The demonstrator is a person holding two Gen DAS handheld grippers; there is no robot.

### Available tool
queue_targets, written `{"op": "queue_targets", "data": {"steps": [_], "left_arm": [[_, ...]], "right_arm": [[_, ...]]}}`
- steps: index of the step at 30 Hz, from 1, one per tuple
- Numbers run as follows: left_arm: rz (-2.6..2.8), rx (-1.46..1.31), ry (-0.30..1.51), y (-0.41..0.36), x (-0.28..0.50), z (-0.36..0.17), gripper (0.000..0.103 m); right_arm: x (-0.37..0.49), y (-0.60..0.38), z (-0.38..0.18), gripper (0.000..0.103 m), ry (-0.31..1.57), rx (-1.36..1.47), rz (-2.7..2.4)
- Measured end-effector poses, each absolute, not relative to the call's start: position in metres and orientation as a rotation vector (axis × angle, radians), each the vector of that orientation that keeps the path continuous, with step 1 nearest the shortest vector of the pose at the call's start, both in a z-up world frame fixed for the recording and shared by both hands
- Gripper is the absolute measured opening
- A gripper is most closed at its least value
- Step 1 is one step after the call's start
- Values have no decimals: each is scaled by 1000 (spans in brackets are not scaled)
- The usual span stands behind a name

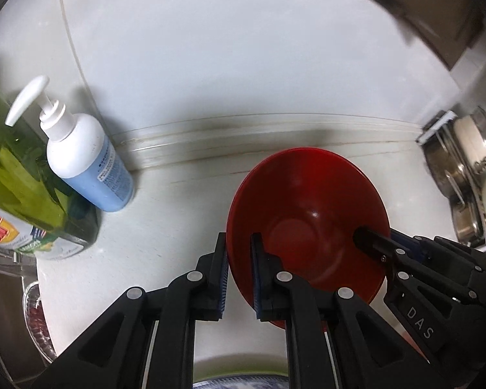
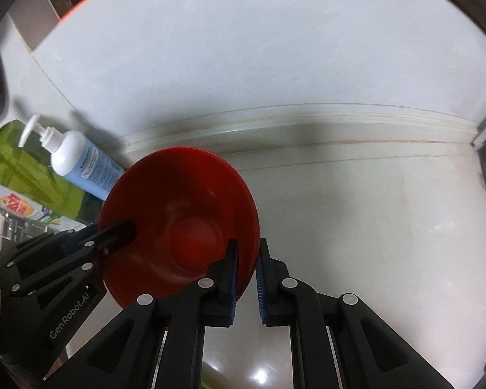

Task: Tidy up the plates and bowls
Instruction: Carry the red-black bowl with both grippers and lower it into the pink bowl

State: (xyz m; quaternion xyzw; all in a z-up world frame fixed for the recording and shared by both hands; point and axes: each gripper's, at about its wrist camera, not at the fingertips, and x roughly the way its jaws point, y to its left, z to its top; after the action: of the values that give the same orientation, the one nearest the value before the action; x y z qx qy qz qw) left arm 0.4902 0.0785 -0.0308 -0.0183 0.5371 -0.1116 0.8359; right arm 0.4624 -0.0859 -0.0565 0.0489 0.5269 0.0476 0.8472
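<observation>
Both grippers clamp the same red bowl (image 1: 307, 214), one on each side of its rim, and carry it tilted above the white counter (image 1: 178, 227), its hollow facing the cameras.

In the left wrist view, the left gripper (image 1: 239, 253) grasps the bowl's left rim: one finger lies outside the wall, the other inside, with the blue ribbed pads (image 1: 255, 278) pressed on the thin red edge. The right gripper (image 1: 377, 243) reaches in from the lower right corner of that view and pinches the opposite rim, one black finger lying inside the bowl.

In the right wrist view, the right gripper (image 2: 247, 262) bites the bowl's (image 2: 178, 207) right rim in the same way, blue pads (image 2: 261, 291) on either side of the wall. The left gripper (image 2: 120, 230) enters from the left, one finger resting inside the bowl near its left rim.

The bowl hangs near the back edge of the counter, where a raised strip meets the pale wall (image 1: 243, 48). A second red rim shows just behind the bowl's upper edge; whether that is another bowl nested under it cannot be told.

At the counter's left end, by the back corner, stands a white pump bottle (image 1: 84, 155) with a blue label, touching a large green bottle (image 1: 19, 168). At the right end, steel pots (image 1: 466, 194) sit in a rack.
</observation>
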Motion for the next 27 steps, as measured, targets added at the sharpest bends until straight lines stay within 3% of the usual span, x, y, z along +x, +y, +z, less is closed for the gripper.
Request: {"op": "queue_targets", "data": {"steps": [27], "left_arm": [[-484, 73, 1040, -54, 357, 20, 16]], "right_arm": [[304, -197, -16, 12, 980, 219, -77]]}}
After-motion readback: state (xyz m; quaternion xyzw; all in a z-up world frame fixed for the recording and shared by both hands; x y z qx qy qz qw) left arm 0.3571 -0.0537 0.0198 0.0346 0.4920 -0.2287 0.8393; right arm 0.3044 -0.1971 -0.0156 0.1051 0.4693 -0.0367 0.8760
